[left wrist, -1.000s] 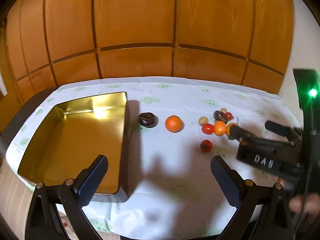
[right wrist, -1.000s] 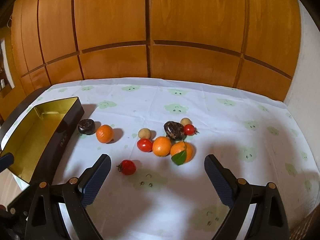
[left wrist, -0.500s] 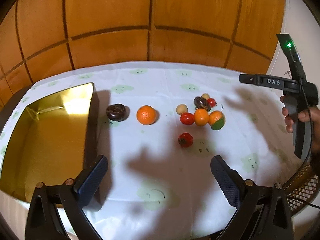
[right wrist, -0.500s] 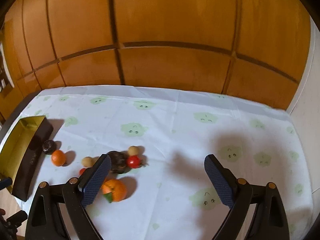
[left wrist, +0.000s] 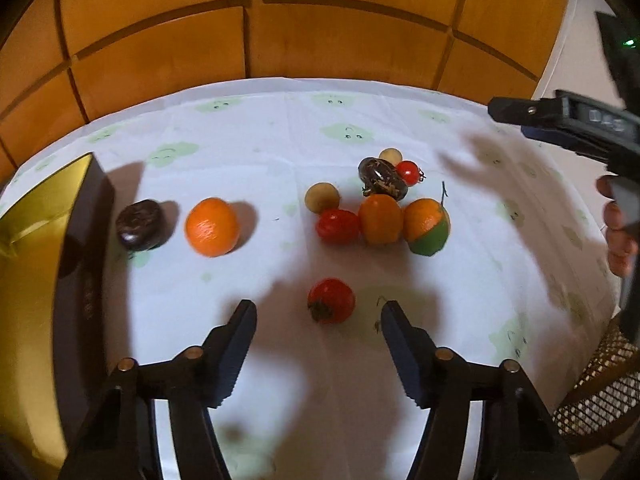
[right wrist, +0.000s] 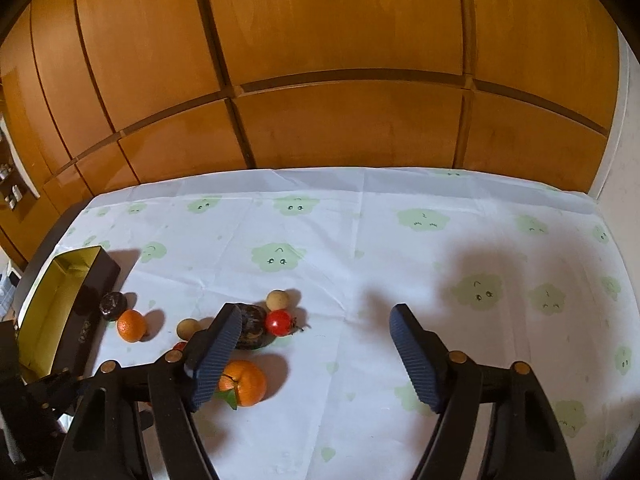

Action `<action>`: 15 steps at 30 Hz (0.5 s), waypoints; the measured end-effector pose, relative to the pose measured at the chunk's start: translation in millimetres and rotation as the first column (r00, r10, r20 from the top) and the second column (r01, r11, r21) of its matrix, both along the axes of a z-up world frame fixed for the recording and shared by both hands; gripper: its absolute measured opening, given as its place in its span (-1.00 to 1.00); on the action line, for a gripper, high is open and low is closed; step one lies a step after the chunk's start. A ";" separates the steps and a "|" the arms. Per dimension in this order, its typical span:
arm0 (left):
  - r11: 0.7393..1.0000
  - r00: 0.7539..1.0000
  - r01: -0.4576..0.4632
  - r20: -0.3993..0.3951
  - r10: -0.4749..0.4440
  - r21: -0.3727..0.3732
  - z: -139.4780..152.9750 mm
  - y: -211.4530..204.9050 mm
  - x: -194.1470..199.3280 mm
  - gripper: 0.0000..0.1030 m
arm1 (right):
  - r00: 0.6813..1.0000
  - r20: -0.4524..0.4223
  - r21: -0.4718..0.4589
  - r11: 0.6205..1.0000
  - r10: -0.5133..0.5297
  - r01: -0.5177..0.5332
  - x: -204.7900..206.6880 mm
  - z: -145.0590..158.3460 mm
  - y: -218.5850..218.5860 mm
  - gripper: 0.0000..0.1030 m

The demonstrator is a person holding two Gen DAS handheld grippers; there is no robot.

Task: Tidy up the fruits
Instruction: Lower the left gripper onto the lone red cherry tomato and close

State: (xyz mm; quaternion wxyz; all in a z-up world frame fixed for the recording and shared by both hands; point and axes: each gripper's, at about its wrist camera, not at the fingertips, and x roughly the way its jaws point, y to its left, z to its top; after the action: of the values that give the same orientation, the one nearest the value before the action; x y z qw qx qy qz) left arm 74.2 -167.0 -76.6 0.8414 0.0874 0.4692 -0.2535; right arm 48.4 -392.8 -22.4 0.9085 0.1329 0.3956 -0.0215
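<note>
My left gripper (left wrist: 318,322) hangs over a lone red tomato (left wrist: 331,300); its jaws are closing, and the tomato lies just ahead of the tips, untouched. Beyond it sits a cluster: a red tomato (left wrist: 338,226), two oranges (left wrist: 380,219), one with a green leaf (left wrist: 427,226), a dark fruit (left wrist: 382,179), pale round fruits (left wrist: 322,197). A single orange (left wrist: 212,227) and a dark round fruit (left wrist: 140,230) lie near the gold-lined box (left wrist: 36,240). My right gripper (right wrist: 316,334) is closing over bare cloth right of the cluster, nothing between its jaws.
A white tablecloth (right wrist: 400,260) with green cloud prints covers the table. Wooden panels (right wrist: 320,80) rise behind it. A wicker chair (left wrist: 592,396) stands at the table's right edge. In the left wrist view the other gripper (left wrist: 580,124) and a hand (left wrist: 618,236) are at the right.
My left gripper moved forward and down toward the lone tomato, and its jaws narrowed. My right gripper swung right off the fruit cluster, then stayed in place while its jaws narrowed.
</note>
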 end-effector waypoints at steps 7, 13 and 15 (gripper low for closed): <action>1.000 1.000 -0.009 -0.006 0.009 0.030 -18.2 -9.8 14.5 -0.32 | 1.000 -0.001 -0.001 1.000 0.013 -0.013 1.3 0.0 1.8 0.49; 1.000 1.000 -0.011 0.003 0.011 -0.014 -13.4 6.0 -0.8 -0.48 | 0.999 -0.020 -0.011 0.999 0.044 -0.044 4.0 -3.9 7.2 0.29; 0.999 1.000 -0.019 0.012 0.020 -0.035 -7.3 18.7 -10.1 -0.48 | 0.998 -0.025 -0.009 0.998 0.065 -0.065 3.9 -5.3 11.3 0.28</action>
State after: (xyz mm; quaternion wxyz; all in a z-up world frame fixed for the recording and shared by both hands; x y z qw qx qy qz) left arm 64.2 -148.4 -84.0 0.8482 0.0698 0.4603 -0.2528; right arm 52.3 -381.5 -27.7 0.9043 0.1153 0.4109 0.0044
